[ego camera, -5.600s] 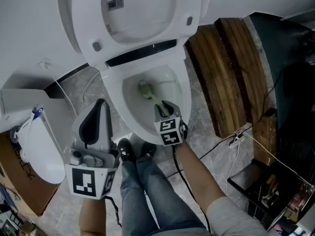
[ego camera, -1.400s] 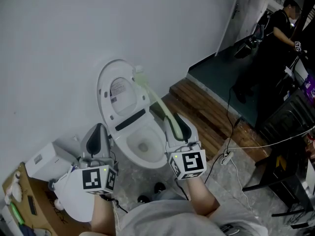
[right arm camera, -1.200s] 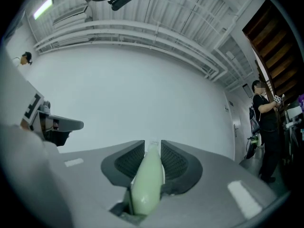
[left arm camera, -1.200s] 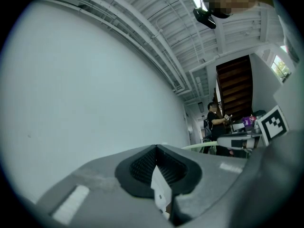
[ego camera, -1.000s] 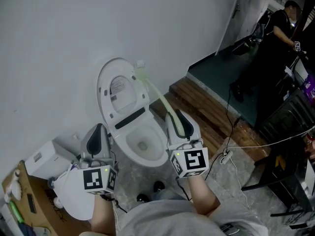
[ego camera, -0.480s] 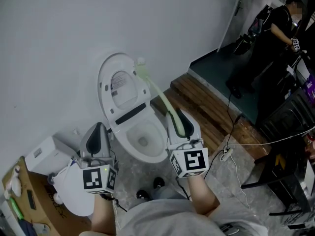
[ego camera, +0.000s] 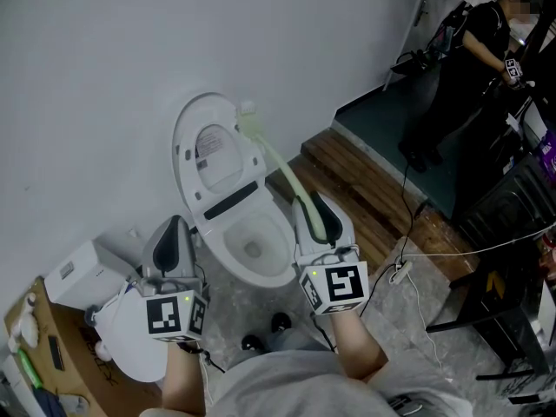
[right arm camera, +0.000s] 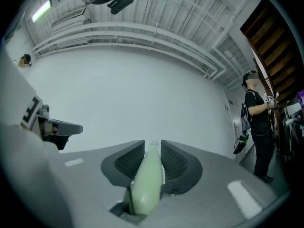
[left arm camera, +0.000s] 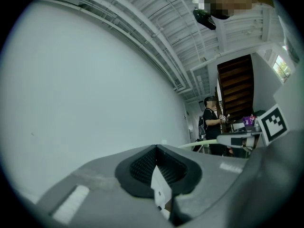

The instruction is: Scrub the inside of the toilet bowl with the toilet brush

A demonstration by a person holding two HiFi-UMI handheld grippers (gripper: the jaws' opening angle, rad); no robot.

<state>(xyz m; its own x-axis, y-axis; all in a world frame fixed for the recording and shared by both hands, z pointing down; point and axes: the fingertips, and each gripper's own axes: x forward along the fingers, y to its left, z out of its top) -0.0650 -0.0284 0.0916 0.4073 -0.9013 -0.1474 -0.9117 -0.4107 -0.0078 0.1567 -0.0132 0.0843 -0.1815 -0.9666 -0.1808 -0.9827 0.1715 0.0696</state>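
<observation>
My right gripper (ego camera: 317,218) is shut on the pale green handle of the toilet brush (ego camera: 276,165). It holds the brush up in the air, head (ego camera: 247,116) pointing at the wall above the raised lid (ego camera: 201,150). In the right gripper view the handle (right arm camera: 146,180) runs between the pads. The white toilet bowl (ego camera: 253,248) stands open below, between both grippers. My left gripper (ego camera: 171,241) is shut with nothing in it, at the bowl's left; its jaws meet in the left gripper view (left arm camera: 156,170).
A white brush holder (ego camera: 122,347) and a cardboard box (ego camera: 42,354) sit at lower left. Wooden steps (ego camera: 365,189) lie right of the toilet, with cables (ego camera: 417,250) on the floor. A person (ego camera: 469,68) stands at far right. My shoes (ego camera: 261,333) are in front of the bowl.
5.6 s ago the brush head was down inside the bowl. It is now lifted out and held high. Over the last second only the view shifted slightly.
</observation>
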